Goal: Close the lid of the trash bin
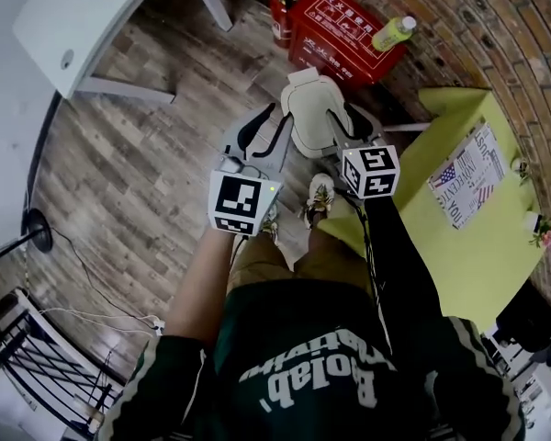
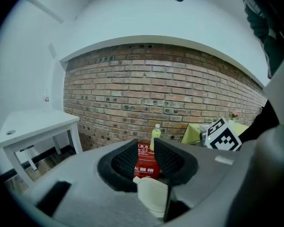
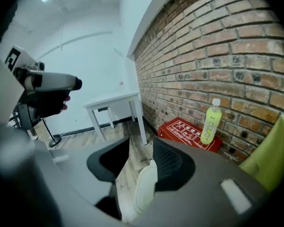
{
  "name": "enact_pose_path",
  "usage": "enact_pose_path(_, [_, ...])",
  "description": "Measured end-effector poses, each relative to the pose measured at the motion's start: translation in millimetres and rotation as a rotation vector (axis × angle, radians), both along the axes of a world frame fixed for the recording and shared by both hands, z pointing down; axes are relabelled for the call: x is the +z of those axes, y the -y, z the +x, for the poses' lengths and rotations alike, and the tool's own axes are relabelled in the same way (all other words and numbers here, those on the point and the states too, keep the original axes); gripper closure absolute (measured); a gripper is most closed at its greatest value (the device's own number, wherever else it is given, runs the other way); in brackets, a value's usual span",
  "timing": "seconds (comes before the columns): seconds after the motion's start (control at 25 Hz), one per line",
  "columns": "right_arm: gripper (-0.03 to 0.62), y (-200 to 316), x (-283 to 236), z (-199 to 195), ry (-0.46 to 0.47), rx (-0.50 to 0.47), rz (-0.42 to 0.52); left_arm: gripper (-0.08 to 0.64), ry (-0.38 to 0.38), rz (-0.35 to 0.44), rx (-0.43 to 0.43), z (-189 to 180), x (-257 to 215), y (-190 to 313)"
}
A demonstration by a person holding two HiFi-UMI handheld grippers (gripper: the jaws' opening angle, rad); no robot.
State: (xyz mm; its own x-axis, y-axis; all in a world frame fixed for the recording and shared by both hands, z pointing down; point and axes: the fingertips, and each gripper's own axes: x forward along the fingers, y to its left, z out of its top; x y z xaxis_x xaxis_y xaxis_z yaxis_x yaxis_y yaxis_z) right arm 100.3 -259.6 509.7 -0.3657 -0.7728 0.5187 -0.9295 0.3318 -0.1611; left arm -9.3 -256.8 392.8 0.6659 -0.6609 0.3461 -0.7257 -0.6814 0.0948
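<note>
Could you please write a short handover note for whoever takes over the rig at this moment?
Left gripper: open, nothing between its jaws, held above the bin and clear of it.
Right gripper: open and empty, also above the bin.
Trash bin: on the wooden floor in front of the person's feet, next to the red box by the brick wall.
Done: the lid appears to lie flat on top, closed.
Left: probably nothing; just confirm that the lid sits fully down.
</note>
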Motion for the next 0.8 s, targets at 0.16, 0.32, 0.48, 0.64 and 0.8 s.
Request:
enact_pose_path(0.16, [0.42, -6, -38, -4, -0.013, 0.044, 0.052, 0.491, 0.017, 0.041, 0.014, -7, -20, -1])
enact_pose_path(0.32, [0.42, -21, -72, -10, -0.011, 0.08, 0.096, 0.497, 0.003, 0.047, 0.032, -17, -38, -10])
enact_pose_path(0.48, [0.421, -29, -111, -19, -0.006, 0.12, 0.158, 0.499, -0.001, 0.077, 0.072, -24, -59, -18])
enact_pose_path(0.64, [0.422, -39, -147, -34, -0.017, 0.126, 0.214, 0.502, -0.026, 0.107, 0.124, -29, -85, -28])
enact_pose_path(0.8, [0.428, -50, -179, -43, -0.045, 0.144, 0.266, 0.507, -0.04, 0.142, 0.162, -33, -109, -36])
